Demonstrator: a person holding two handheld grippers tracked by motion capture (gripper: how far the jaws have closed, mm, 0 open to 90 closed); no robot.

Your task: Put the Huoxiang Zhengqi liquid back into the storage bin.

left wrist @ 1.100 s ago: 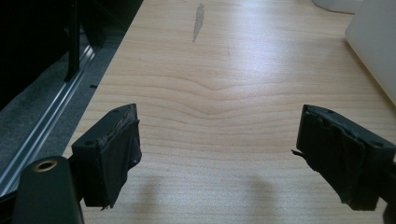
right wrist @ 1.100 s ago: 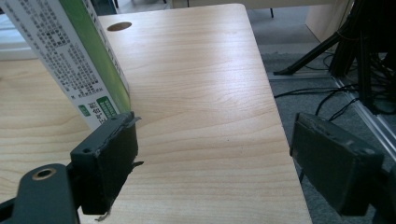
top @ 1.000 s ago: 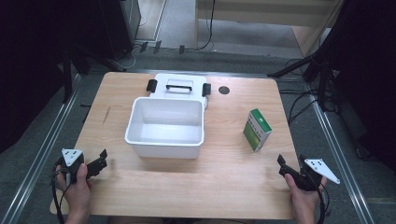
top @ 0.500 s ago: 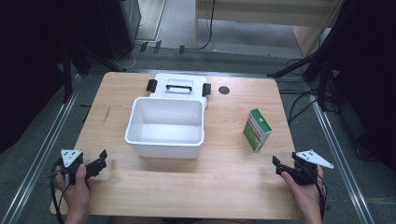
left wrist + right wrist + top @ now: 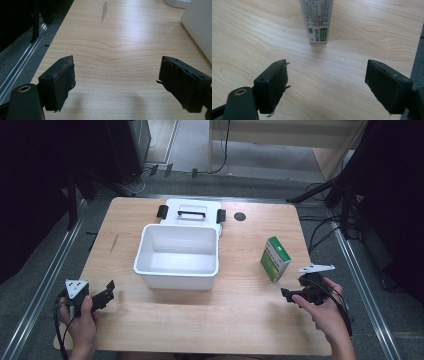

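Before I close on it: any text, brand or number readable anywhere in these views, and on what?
Green and white box: rows of small grey print plus a green label with figures on the end facing the right gripper; all too blurred to read.
White bin and its lid: no markings visible.

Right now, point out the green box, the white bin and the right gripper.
green box (image 5: 275, 258), high view, on its green and white top face.
white bin (image 5: 176, 279), high view, on its near outer wall.
right gripper (image 5: 284, 293), high view, between its fingers.
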